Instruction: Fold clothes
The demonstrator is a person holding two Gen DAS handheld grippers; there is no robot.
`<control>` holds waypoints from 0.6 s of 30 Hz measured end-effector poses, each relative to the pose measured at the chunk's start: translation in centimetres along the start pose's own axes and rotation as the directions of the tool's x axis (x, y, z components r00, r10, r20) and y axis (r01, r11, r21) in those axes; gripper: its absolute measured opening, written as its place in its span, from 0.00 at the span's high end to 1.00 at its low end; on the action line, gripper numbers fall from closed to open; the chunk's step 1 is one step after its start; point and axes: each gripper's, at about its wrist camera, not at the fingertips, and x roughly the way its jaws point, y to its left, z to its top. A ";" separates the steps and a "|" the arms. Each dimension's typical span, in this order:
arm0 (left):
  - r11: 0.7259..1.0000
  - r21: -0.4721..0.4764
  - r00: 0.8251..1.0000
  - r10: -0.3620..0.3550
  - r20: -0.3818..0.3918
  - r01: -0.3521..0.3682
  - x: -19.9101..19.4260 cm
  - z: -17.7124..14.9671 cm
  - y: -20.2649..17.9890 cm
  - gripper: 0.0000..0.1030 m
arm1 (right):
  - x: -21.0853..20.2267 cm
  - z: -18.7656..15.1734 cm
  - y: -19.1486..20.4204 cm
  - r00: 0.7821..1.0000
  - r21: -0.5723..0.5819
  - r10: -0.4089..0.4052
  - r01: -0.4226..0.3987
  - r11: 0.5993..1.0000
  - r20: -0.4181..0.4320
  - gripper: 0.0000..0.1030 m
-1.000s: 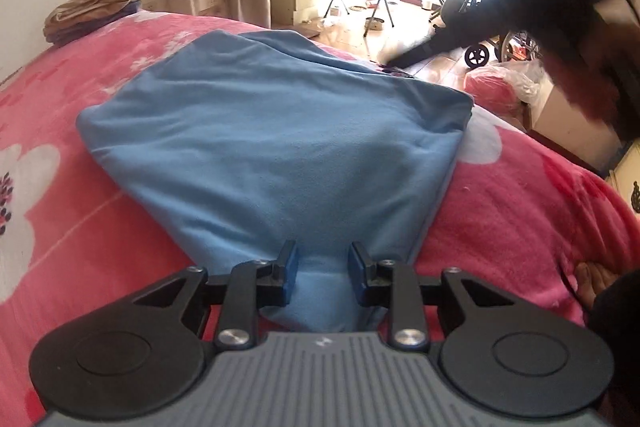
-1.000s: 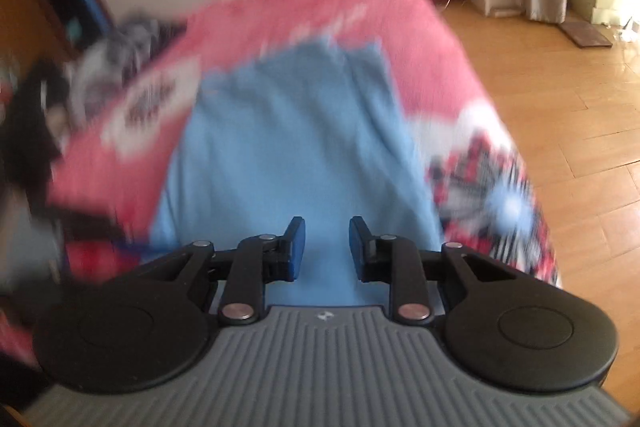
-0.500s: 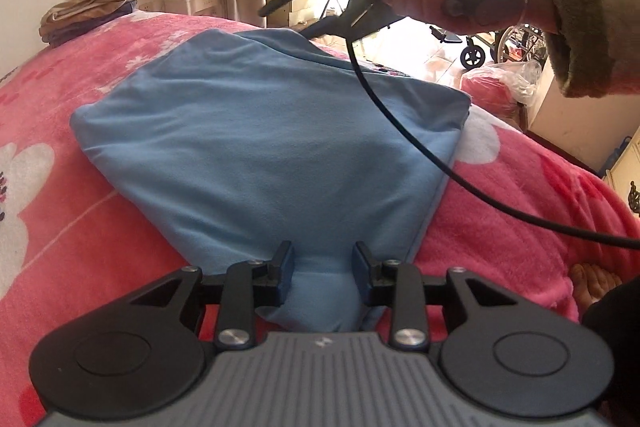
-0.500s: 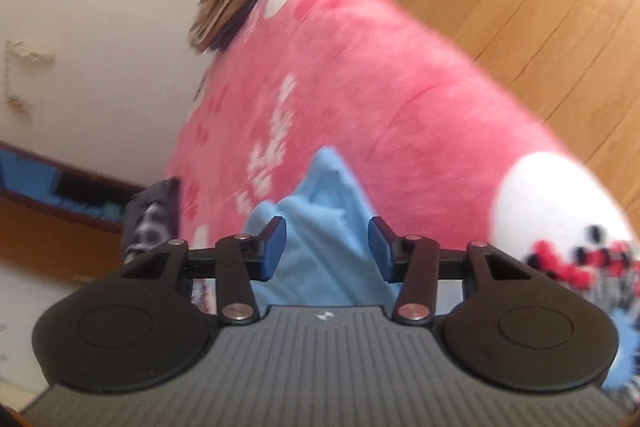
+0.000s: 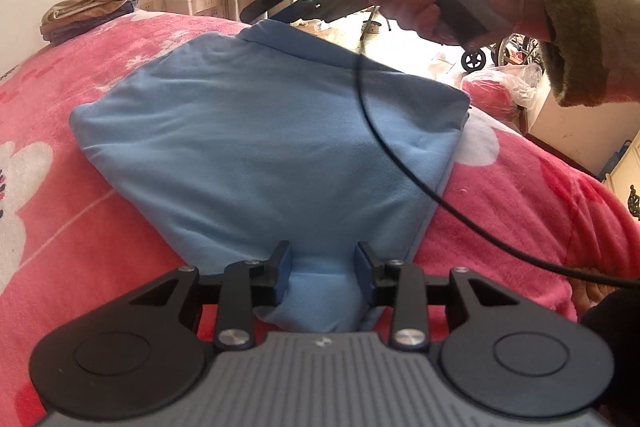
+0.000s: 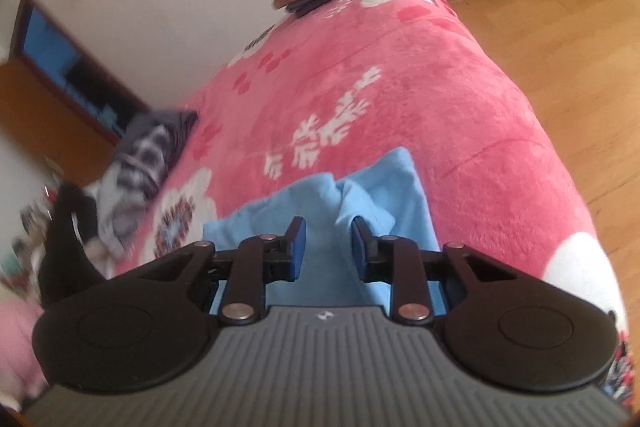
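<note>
My right wrist view blurs the dark clothes heap [image 6: 132,163] at the bed's left edge; the grey gripper body hides the blue garment's [image 6: 320,267] near part.

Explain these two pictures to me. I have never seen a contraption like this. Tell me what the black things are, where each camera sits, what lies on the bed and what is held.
There is no robot here. A person holds a handheld two-finger gripper in each hand, and each one has a camera looking forward along its fingers.

The left wrist view shows the left gripper at the bottom. It pinches the near corner of a blue garment spread on a pink flowered blanket. Across the garment, the person's hand holds the other tool.

The right wrist view belongs to that right gripper. Its jaws are closing, with the garment's far edge between them.

A small pile of clothes sits at the blanket's far end.
</note>
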 end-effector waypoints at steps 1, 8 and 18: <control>1.000 -0.001 1.000 0.000 -0.001 0.000 0.0 0.0 0.0 0.64 | 0.2 0.3 -0.4 1.000 0.028 0.008 -0.009 1.000 0.010 0.76; 1.000 0.004 1.000 0.006 -0.004 -0.006 0.0 0.1 -0.1 0.64 | 2.3 0.9 -2.3 1.000 0.138 -0.012 0.009 0.990 0.023 0.76; 1.000 0.010 1.000 0.005 0.001 -0.005 0.0 0.0 -0.2 0.64 | 0.1 -4.5 8.6 1.000 -0.631 0.022 -0.020 0.775 -0.004 0.88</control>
